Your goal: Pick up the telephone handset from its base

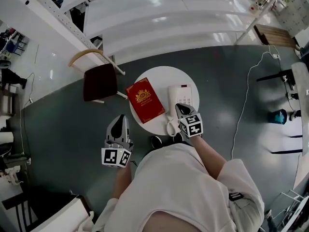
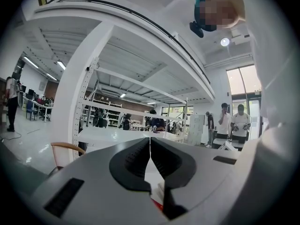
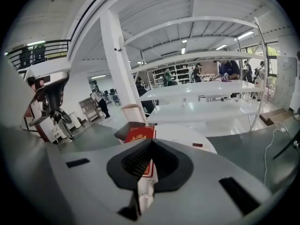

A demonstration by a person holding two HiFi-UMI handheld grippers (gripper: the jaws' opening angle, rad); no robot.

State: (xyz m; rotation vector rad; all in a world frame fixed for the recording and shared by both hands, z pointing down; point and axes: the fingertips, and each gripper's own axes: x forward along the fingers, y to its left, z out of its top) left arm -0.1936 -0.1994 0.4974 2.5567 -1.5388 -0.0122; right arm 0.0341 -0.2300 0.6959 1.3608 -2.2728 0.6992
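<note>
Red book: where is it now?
Head view: the red book lies flat on the left half of the round white table, just left of the telephone, with the dark-seated chair beyond the table's left edge.

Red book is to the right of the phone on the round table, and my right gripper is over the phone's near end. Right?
No: the head view shows the red book left of the telephone, not right. The rest stands: both lie on the round table, and the right gripper is over the telephone's near end.
</note>
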